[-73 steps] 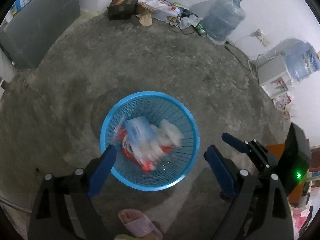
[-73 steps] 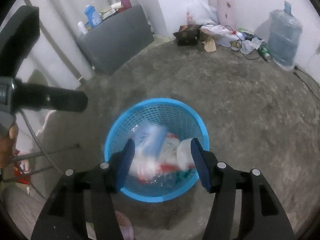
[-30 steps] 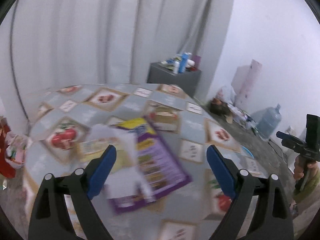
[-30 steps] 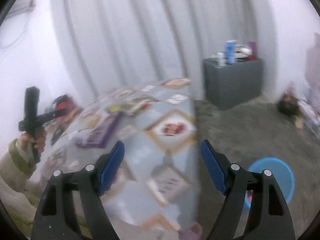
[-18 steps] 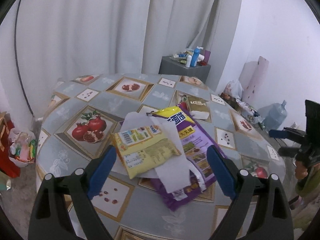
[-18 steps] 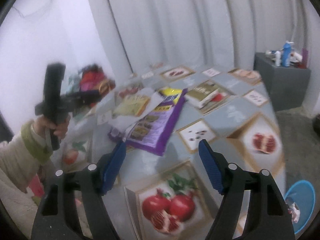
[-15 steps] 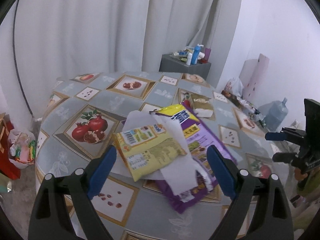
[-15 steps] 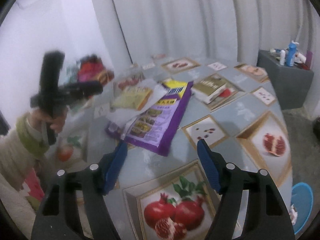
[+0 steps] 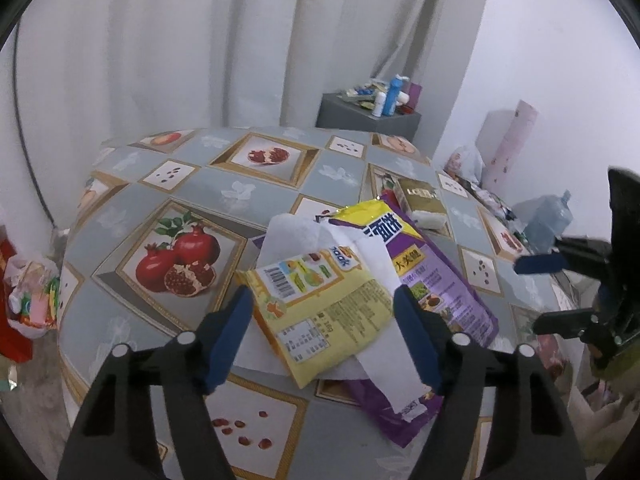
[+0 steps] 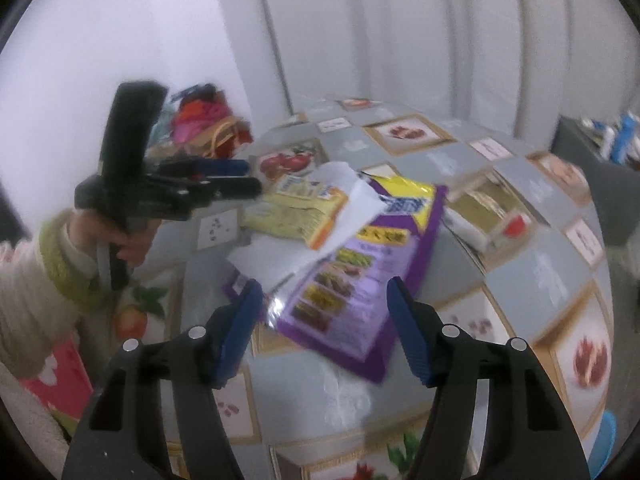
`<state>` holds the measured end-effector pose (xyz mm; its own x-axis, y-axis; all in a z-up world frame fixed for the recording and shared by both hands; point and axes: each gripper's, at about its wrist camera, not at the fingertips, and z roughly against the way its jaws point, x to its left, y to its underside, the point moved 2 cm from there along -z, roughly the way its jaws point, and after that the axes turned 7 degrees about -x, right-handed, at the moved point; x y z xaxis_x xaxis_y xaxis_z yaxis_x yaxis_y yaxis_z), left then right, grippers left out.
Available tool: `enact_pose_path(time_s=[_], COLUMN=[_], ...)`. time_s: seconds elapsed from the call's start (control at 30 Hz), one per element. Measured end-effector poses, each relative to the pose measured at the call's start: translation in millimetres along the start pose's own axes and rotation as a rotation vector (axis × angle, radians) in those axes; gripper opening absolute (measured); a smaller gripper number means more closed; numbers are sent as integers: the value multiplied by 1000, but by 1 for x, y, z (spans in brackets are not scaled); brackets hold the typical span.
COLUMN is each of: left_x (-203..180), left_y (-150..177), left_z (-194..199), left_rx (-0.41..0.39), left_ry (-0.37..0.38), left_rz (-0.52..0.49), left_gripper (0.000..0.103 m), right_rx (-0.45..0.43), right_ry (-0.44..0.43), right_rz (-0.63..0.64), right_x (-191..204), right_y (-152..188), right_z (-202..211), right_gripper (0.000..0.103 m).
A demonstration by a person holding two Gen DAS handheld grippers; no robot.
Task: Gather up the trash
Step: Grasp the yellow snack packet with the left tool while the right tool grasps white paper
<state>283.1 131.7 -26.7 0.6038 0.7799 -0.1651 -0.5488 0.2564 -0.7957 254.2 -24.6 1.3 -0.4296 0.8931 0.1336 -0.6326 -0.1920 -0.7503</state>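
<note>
While both grippers' jaws gape empty, left gripper (image 9: 323,314) over yellow packet (image 9: 320,312), right gripper (image 10: 322,308) over purple bag (image 10: 352,280), only right view shows blue bin (image 10: 604,450)

Left gripper (image 9: 323,306) — jaws spread wide — hangs over a yellow packet (image 9: 320,312); the packet lies on white paper (image 9: 296,236) atop a purple bag (image 9: 436,284); all rest on the pomegranate-print table (image 9: 180,208); right gripper (image 9: 556,292) at the far right, open.

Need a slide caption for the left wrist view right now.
Open left claw poised over yellow snack packet lying on white paper and purple bag.
</note>
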Motion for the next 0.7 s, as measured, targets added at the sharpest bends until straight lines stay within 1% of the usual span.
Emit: enact_pose_path(time_s=[0.1,0.27,0.4,0.47,0.53,0.63,0.7], left_x=[2,5,9,10,11,13,14], left_y=[0,0,3,4,6,9,11], left_z=[-3,-13,-21,-24,-28,-33,-36], left_rx=[19,57,78,88,103,124,137], left_ry=[17,12,10,7,-1,-10,-14], left_rz=[-22,-58,-63,-64,-67,-65,-59], left_gripper=[67,63,55,53,46,41,39], right_rx=[20,63,95,108,126,156,179], right_ry=[-33,-65,-86,-96,-106,-110,-104], right_rz=[62,122,163,177,185,196,201], right_x=[5,10,19,24,28,32,33], right_y=[-6,-14,-15,-14,-12,-8,-5], right_z=[-11,-39,-59,-67,-76,-87,-94], right_gripper=[60,57,55,54,53,49,45])
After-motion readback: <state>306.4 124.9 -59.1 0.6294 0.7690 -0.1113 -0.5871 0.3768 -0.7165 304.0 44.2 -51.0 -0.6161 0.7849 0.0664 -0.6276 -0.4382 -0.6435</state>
